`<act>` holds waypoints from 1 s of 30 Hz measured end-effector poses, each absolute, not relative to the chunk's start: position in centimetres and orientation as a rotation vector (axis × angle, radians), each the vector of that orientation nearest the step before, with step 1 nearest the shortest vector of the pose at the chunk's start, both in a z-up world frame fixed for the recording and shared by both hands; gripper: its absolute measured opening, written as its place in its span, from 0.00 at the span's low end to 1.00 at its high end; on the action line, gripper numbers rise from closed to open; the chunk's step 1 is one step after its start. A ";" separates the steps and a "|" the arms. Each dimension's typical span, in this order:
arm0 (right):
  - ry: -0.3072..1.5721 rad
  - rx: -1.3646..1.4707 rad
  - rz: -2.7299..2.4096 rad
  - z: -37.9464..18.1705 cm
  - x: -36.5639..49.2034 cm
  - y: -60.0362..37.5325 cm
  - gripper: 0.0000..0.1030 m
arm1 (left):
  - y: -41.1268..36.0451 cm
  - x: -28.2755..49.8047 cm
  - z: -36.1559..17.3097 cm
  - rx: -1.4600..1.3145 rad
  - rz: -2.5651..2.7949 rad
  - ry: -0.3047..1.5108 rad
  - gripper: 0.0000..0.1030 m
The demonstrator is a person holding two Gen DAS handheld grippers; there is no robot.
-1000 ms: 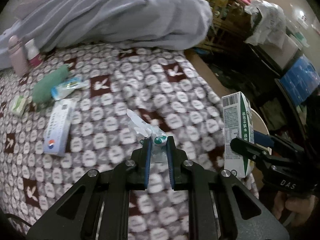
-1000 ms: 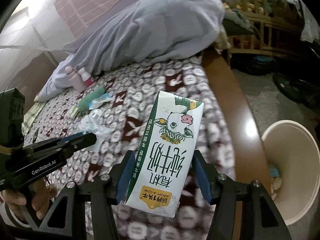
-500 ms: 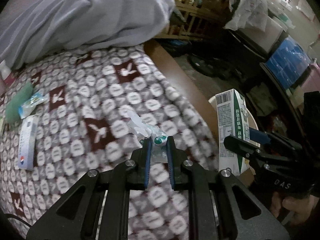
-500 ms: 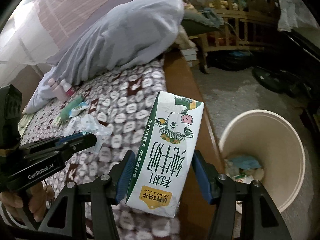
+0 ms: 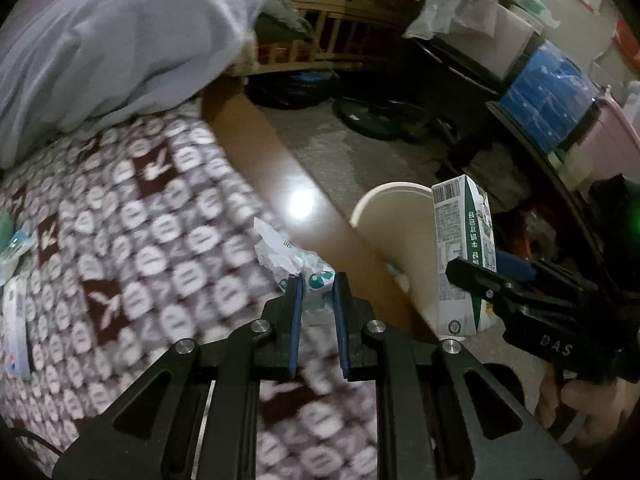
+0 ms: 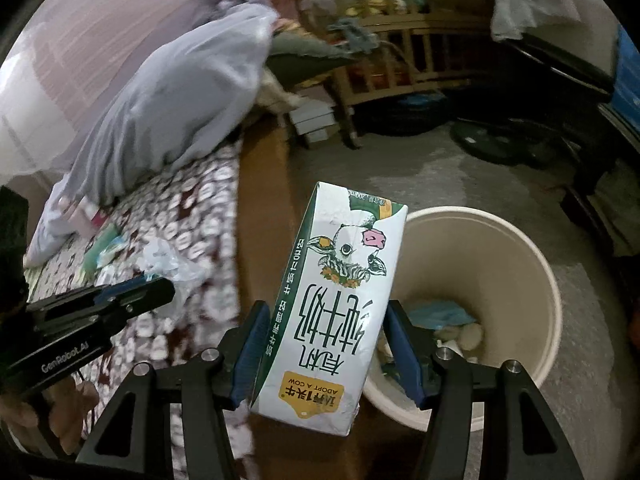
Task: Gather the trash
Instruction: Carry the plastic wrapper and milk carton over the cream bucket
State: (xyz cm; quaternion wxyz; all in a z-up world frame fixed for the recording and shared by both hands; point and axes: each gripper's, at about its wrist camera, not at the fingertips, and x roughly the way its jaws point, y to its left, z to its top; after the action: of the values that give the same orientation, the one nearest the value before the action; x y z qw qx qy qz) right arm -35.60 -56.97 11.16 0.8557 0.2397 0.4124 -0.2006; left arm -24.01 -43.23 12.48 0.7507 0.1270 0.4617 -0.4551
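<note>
My left gripper [image 5: 316, 286] is shut on a crumpled white plastic wrapper [image 5: 290, 258], held over the edge of the patterned bed [image 5: 132, 240]. My right gripper [image 6: 326, 320] is shut on a green-and-white milk carton [image 6: 340, 304] with a cow picture, held upright in front of the near rim of a cream waste bin [image 6: 520, 264]. The left wrist view shows the same carton [image 5: 464, 256] in the right gripper [image 5: 476, 276], just before the bin [image 5: 392, 216]. In the right wrist view the left gripper [image 6: 160, 284] holds the wrapper [image 6: 168, 260] over the bed. The bin holds some trash.
A wooden bed rail [image 5: 280, 184] runs between bed and bin. A grey quilt [image 5: 120, 40] lies bunched at the bed's head. A flat box [image 5: 14, 320] and small packets [image 5: 14, 244] lie on the bed at left. A wooden crib [image 6: 400, 32], dark objects and storage boxes [image 5: 548, 92] stand on the floor beyond.
Both grippers have swung right, away from the bed's middle towards its rail. The bin has come fully into view beside the carton. Both grips are unchanged.
</note>
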 end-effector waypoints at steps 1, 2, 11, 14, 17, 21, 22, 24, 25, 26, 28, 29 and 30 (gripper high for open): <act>0.865 0.512 -0.437 11.1 -36.1 -57.6 0.55 | -43.6 -24.2 12.6 0.278 -1.006 1.005 0.12; 0.862 0.519 -0.447 11.1 -36.5 -58.0 0.55 | -44.1 -24.4 12.6 0.278 -1.018 1.002 0.12; 0.872 0.563 -0.526 10.1 -39.2 -61.4 0.55 | -47.9 -25.7 11.9 0.285 -1.098 1.016 0.12; 0.877 0.575 -0.543 9.6 -39.8 -62.1 0.55 | -49.0 -26.2 11.7 0.296 -1.114 1.016 0.12; 0.881 0.589 -0.552 9.2 -40.2 -62.5 0.55 | -49.7 -26.5 11.5 0.302 -1.126 1.018 0.12; 0.886 0.600 -0.559 8.7 -40.5 -62.9 0.55 | -50.5 -26.7 11.3 0.312 -1.136 1.021 0.12; 0.887 0.602 -0.560 8.6 -40.5 -63.0 0.55 | -50.7 -26.8 11.2 0.313 -1.138 1.022 0.12; 0.889 0.605 -0.564 8.5 -40.5 -63.2 0.55 | -51.0 -26.8 11.1 0.314 -1.139 1.024 0.12; 0.891 0.605 -0.565 8.4 -40.6 -63.2 0.55 | -51.1 -26.8 11.0 0.313 -1.142 1.027 0.12; 0.894 0.605 -0.565 8.3 -40.5 -63.3 0.55 | -51.1 -26.9 10.9 0.312 -1.143 1.028 0.12; 0.897 0.608 -0.565 8.1 -40.6 -63.4 0.55 | -51.2 -26.9 10.8 0.314 -1.147 1.028 0.12; 0.897 0.609 -0.566 8.1 -40.6 -63.5 0.55 | -51.3 -27.0 10.8 0.313 -1.151 1.029 0.12; 0.897 0.610 -0.569 8.0 -40.6 -63.5 0.55 | -51.4 -27.1 10.7 0.312 -1.156 1.029 0.12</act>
State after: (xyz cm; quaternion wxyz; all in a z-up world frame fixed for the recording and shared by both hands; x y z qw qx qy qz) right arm -40.64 -63.48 8.02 0.8183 0.2863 0.4209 -0.2670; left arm -27.05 -51.39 10.74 0.7043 0.1404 0.4626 -0.5199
